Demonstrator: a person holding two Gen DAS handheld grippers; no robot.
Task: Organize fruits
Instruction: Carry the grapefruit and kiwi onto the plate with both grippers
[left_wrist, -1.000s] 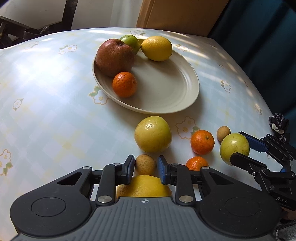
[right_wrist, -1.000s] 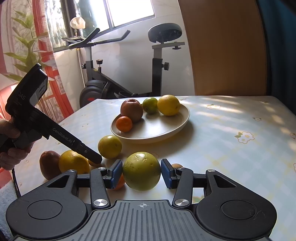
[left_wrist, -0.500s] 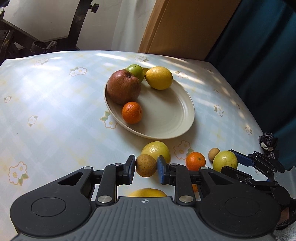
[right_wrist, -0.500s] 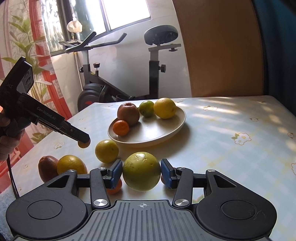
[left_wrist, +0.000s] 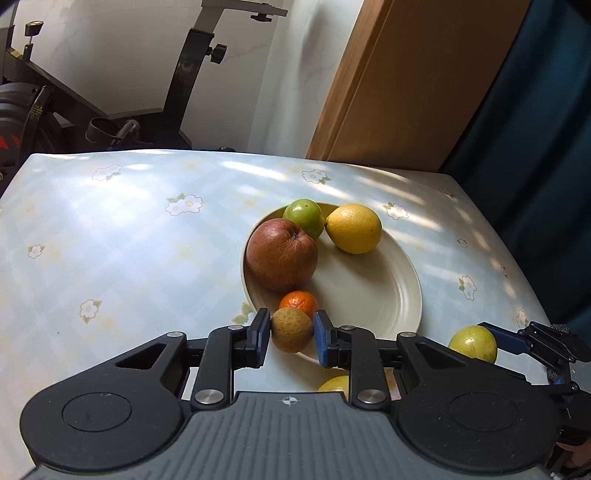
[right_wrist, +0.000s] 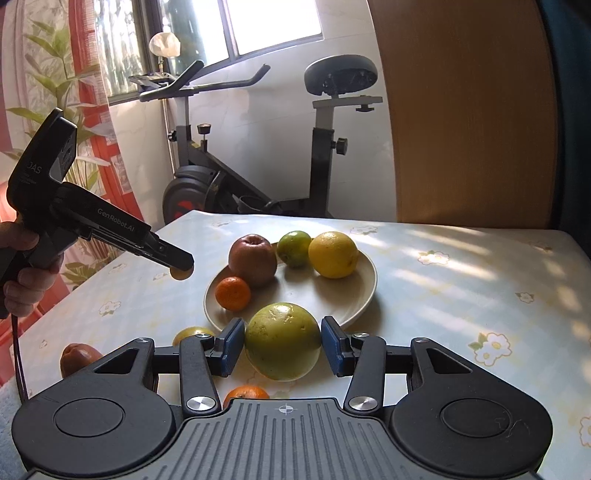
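Between left hand-held gripper (left_wrist: 291, 334) pads, small brown fruit (left_wrist: 291, 329), clamped

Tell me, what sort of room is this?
Most likely a room in someone's home: a table under a flowered cloth holds a plate of fruit, an exercise bike stands behind it, and a curtained window lets in sun.

White lettering, "GenRobot.AI", runs along the side of the left gripper (right_wrist: 181, 266), out at nine o'clock in the right wrist view. On its raised black back end there's "JAS" in pale letters, the first letter possibly cut off, with smaller lines under it too fine to read. Nothing legible on the exercise bike (right_wrist: 258, 147).
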